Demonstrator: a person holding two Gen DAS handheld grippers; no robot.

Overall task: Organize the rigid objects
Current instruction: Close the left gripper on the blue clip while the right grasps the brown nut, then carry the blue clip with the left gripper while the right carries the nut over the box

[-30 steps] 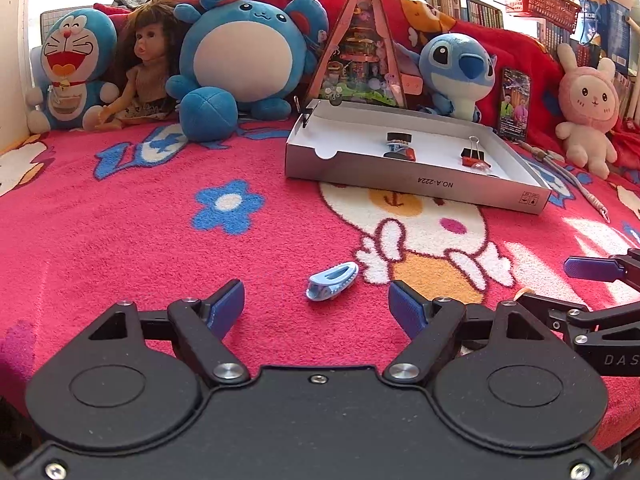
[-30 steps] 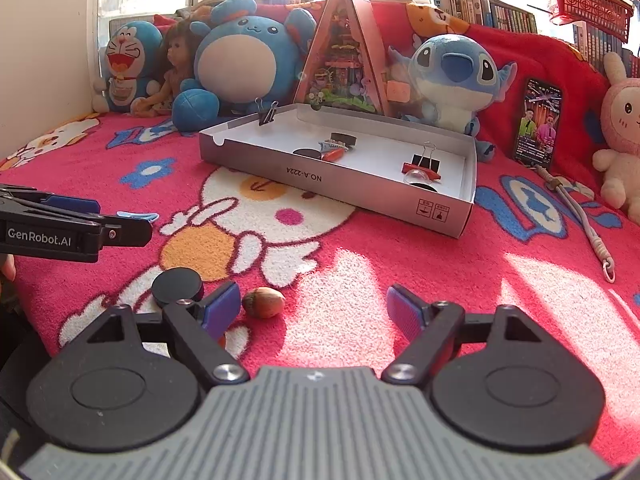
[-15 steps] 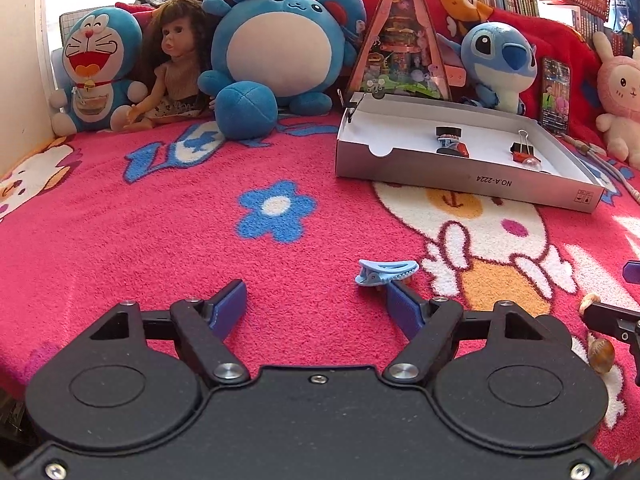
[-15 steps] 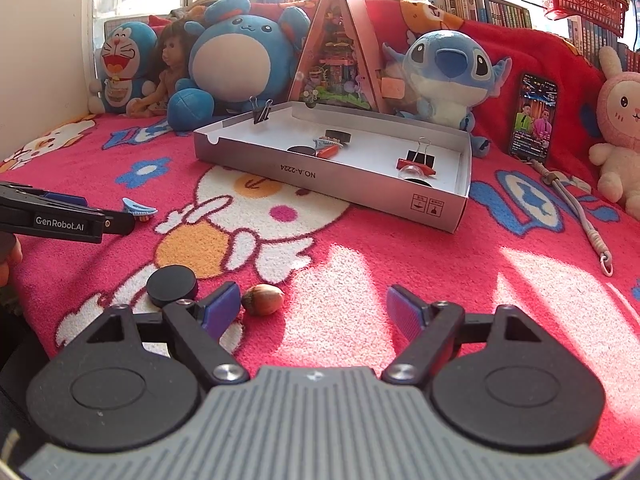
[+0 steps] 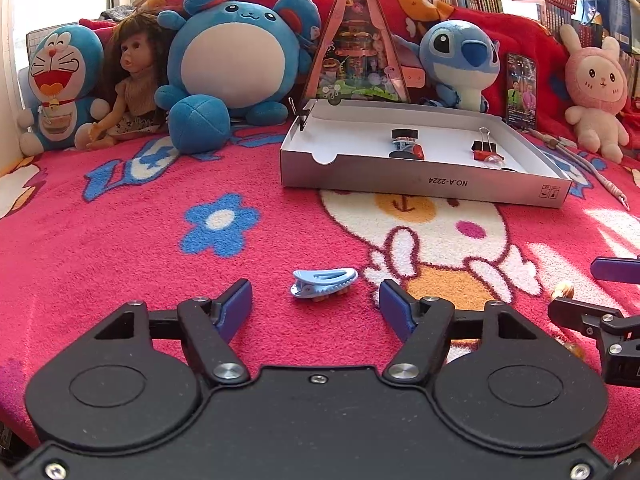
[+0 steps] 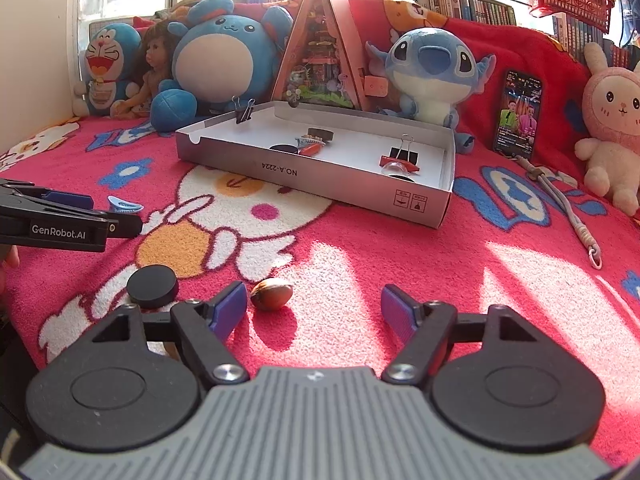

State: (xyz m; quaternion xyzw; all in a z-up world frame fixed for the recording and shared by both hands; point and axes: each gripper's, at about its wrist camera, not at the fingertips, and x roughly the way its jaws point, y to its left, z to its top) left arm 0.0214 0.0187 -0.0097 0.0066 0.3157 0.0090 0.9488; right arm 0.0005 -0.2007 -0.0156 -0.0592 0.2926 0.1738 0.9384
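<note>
A light blue hair clip [image 5: 323, 283] lies on the red blanket just ahead of my left gripper [image 5: 316, 304], between its open fingers; it also shows in the right wrist view [image 6: 123, 205]. A brown nut [image 6: 271, 294] and a black round disc [image 6: 152, 286] lie on the blanket by the left finger of my right gripper [image 6: 314, 312], which is open and empty. A shallow white cardboard box [image 5: 424, 182], also in the right wrist view [image 6: 320, 176], holds binder clips, black discs and other small items.
Plush toys [image 5: 236, 60], a doll [image 5: 132, 80] and a triangular toy house [image 5: 356, 48] line the back. A phone [image 6: 518, 114] leans at the right, with a grey cord [image 6: 568, 208] on the blanket. The left gripper's fingers [image 6: 72, 224] reach in at the right view's left edge.
My left gripper has swung back and forth; the blue hair clip now sits centred between its open fingers. My right gripper has barely moved, staying by the nut.
</note>
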